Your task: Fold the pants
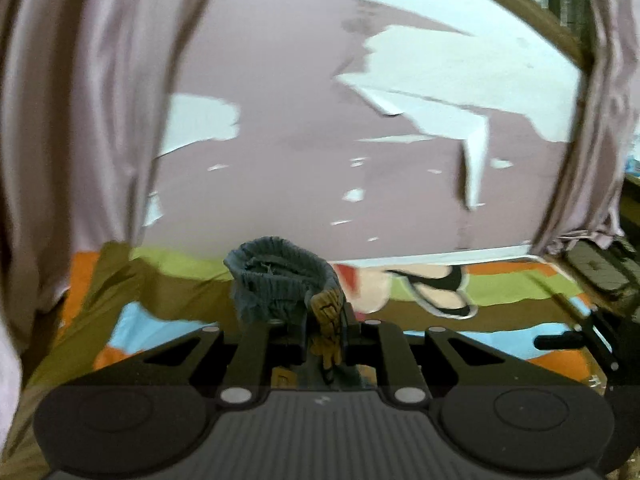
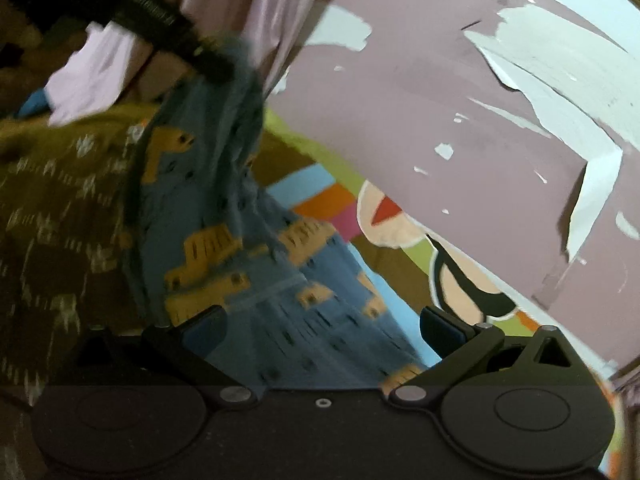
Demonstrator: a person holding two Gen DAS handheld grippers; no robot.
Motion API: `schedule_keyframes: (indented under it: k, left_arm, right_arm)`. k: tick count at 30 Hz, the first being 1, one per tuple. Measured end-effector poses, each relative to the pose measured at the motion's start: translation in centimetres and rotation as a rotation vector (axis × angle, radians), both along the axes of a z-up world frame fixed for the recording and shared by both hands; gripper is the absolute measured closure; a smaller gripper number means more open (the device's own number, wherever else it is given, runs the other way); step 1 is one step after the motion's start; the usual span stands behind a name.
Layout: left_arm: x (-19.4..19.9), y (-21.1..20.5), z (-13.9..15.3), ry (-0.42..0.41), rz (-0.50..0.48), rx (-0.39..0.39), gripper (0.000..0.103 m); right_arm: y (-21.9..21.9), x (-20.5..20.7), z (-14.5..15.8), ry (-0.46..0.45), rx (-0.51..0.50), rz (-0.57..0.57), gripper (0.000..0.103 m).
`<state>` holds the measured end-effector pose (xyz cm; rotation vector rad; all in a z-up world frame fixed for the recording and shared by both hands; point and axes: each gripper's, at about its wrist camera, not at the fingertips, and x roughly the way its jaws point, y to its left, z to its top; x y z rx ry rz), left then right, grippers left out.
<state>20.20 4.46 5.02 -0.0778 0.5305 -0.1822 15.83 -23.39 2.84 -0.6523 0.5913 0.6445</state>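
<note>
the small blue cotton pants with yellow truck prints (image 2: 256,240) hang above the bright striped cartoon bedsheet (image 2: 316,188), their gathered waistband (image 1: 280,276) pinched in the left tool (image 1: 324,320), whose fingers are pressed together. the right tool (image 2: 320,332) is spread wide, with cloth between its fingers. the pants look light, soft and floppy; best taken at the waistband or hem edges.

Right wrist view: pants (image 2: 256,264) motion-blurred, print smeared; lower end hidden behind the gripper body. Left gripper (image 2: 168,28) cut off by the top-left edge. Left wrist view: pinched fabric of pants (image 1: 280,280) bunched, rest out of frame.
</note>
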Motion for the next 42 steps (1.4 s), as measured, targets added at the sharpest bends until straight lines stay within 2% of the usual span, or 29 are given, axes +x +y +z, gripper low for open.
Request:
schedule_keyframes:
  k: [2,4,9,12,14,16,19,22,26,29,30,32,38,42]
  left_arm:
    - [0.0,-2.3,0.7,-0.009,-0.061,0.042,0.086]
    - [0.2,-4.7,1.2,-0.007,-0.133,0.104,0.086]
    - [1.0,-11.2,1.1,0.021,-0.315,0.299,0.086]
    - [0.7,-14.9,-0.4,0.04,-0.441,0.449,0.086]
    - [0.5,-17.1,-2.2,0.083,-0.506,0.503,0.086]
    - [0.1,-18.9,-3.9,0.113,-0.536,0.5,0.086]
    - [-0.3,-20.8,-6.7,0.116,-0.571,0.476,0.086]
    - [-0.8,-21.0,-8.5,0.118,-0.571,0.402,0.086]
    - [-1.4,-20.6,-10.7,0.08,-0.565,0.373,0.082]
    - [-2.0,-19.7,-10.7,0.064,-0.55,0.35,0.07]
    - [-2.2,-19.6,-10.6,0.057,-0.552,0.348,0.063]
    - [-2.7,-19.6,-10.8,0.046,-0.548,0.367,0.061]
    - [-3.7,-20.3,-11.6,0.042,-0.527,0.411,0.056]
    - [-3.9,-20.8,-12.3,0.025,-0.51,0.45,0.053]
  right_arm:
    - [-1.1,-0.1,1.1,0.007,-0.038,0.027,0.001]
    - [-2.7,0.3,1.4,0.018,-0.026,0.012,0.001]
    - [-6.4,1.6,-1.9,-0.017,0.067,-0.115,0.001]
    - [-8.5,2.1,-3.9,0.016,0.121,-0.166,0.001]
    - [-9.8,2.0,-4.0,0.047,0.174,-0.138,0.001]
    - [-10.8,2.1,-3.9,0.067,0.217,-0.106,0.001]
    - [-12.1,3.0,-4.0,0.092,0.213,-0.126,0.001]
    - [-13.1,4.0,-4.1,0.096,0.19,-0.158,0.001]
    - [-14.5,4.9,-4.2,0.115,0.198,-0.151,0.001]
    - [-15.2,6.1,-3.9,0.152,0.269,-0.178,0.001]
    - [-15.4,6.4,-3.7,0.172,0.302,-0.195,0.001]
    - [-15.7,7.0,-3.3,0.211,0.362,-0.215,0.001]
    - [-15.1,8.1,-2.3,0.284,0.438,-0.186,0.001]
    - [-14.2,9.4,-2.7,0.425,0.534,-0.187,0.001]
